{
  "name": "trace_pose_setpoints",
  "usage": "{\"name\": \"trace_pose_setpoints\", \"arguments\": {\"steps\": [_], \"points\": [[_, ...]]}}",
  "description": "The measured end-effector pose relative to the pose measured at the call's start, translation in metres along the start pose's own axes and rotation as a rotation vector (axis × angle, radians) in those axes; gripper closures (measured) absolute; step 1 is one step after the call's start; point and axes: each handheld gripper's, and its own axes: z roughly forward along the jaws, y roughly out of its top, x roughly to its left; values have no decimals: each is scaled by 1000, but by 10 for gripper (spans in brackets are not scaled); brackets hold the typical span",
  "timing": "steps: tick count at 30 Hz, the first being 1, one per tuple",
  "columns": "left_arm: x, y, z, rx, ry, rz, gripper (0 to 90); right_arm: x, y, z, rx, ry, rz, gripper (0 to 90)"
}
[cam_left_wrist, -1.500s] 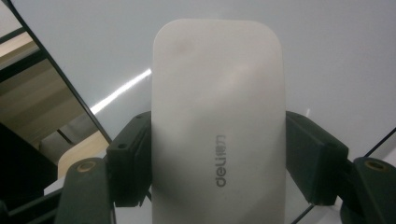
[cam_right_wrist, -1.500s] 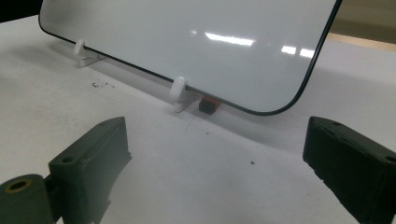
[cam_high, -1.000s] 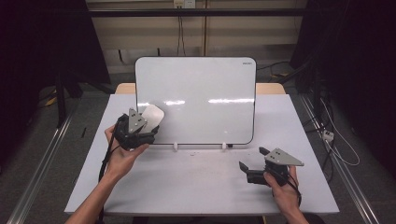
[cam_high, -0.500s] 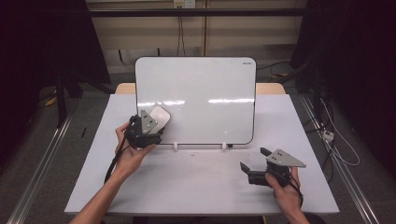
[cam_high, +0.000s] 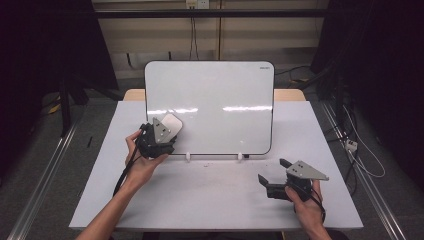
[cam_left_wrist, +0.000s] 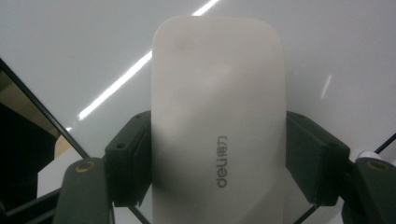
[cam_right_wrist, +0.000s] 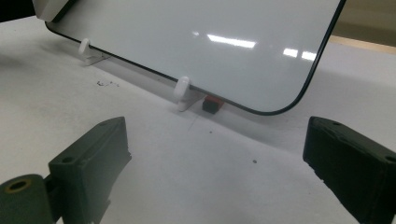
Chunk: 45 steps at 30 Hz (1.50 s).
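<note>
White table (cam_high: 210, 200), upright whiteboard (cam_high: 220, 100) on white clips (cam_high: 187, 157)

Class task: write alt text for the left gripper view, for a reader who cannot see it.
A white eraser printed "deli" is clamped between the two black jaws of the left tool, its far end against a glossy whiteboard streaked with light reflections.

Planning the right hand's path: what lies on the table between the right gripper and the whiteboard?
Bare table, a few dark specks, up to the whiteboard; seen in the right gripper view.
</note>
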Motion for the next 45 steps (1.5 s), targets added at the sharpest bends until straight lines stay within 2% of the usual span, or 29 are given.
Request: {"name": "trace_pose_setpoints", "arguments": {"steps": [3, 6, 9, 11, 13, 18, 20, 23, 24, 28, 29, 31, 34, 39, 42, 43, 45], "points": [[2, 1, -2, -16, -17, -18, 287, 0, 0, 0, 0, 1, -1, 68], [4, 1, -2, -10, -27, -30, 282, -2, -1, 0, -1, 3, 2, 68], [5, 0, -2, -12, -37, -44, 239, -2, -1, 0, -2, 4, 2, 68], [6, 0, -2, -8, -55, -56, 223, -2, -1, 0, -2, 5, 3, 68], [5, 0, -2, -17, -45, -58, 207, -2, -1, 0, -2, 5, 4, 68], [7, 0, -3, -24, -51, -70, 114, -3, -1, 1, -2, 2, 8, 68], [8, 0, -3, -33, -54, -71, 110, -3, -1, 1, -1, 2, 3, 68], [9, 0, -5, -55, -72, -96, 95, -2, 0, 2, 1, 1, 8, 69], [10, 1, -7, -52, -73, -90, 90, -2, 0, 1, 0, 0, 8, 68], [11, 3, -11, -52, -109, -139, 86, -2, 0, 1, 1, -6, 7, 68], [12, 3, -13, -44, -119, -138, 81, -2, 0, 1, 2, -7, 6, 68], [13, 3, -15, -49, -118, -158, 76, -2, 0, 1, 2, -10, 7, 68], [16, 2, -18, -49, -156, -198, 74, 0, 1, 1, 0, -8, 5, 68], [20, 0, -24, -45, -188, -223, 68, 0, 1, 3, 2, -3, 2, 68], [22, -2, -25, -41, -229, -253, 66, 1, 1, 4, 5, 2, 3, 68], [22, -3, -26, -44, -229, -266, 62, 1, 1, 4, 4, 3, 3, 68], [21, -4, -27, -28, -220, -258, 59, 0, 1, 3, 3, 3, 2, 68]]}}
